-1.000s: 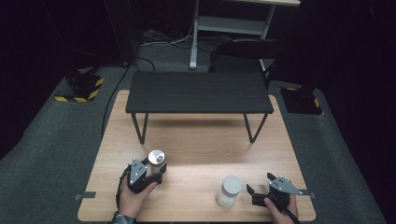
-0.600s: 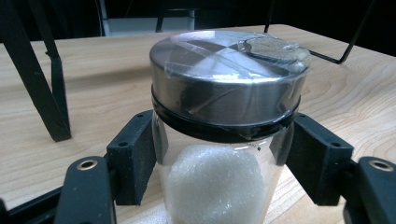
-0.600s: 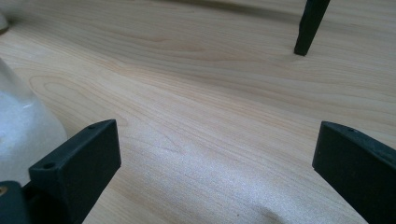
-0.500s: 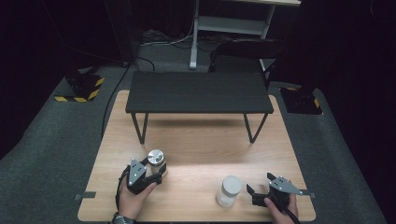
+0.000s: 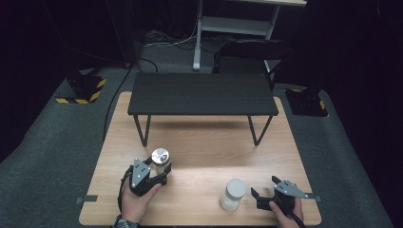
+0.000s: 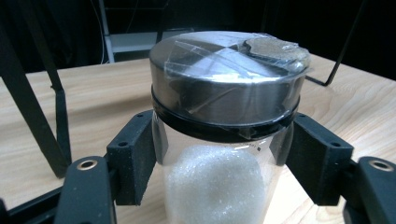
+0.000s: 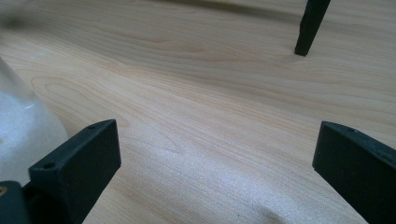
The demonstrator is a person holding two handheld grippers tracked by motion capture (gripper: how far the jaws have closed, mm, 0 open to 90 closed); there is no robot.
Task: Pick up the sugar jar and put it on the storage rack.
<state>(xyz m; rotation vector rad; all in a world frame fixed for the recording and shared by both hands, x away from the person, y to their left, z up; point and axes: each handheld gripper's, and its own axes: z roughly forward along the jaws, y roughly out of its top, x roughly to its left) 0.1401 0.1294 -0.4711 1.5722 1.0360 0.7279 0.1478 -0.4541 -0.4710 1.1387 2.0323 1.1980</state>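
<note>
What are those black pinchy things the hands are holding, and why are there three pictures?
A person holds a claw tool in each hand. One picture comes from a camera high above the wooden table; the other two come from small cameras riding on each claw. The left claw is squeezed shut on a jar with a shiny metal lid and white foam inside. The right claw is open, holding nothing, beside a second jar with a white lid. A small black bench stands farther back on the table.
</note>
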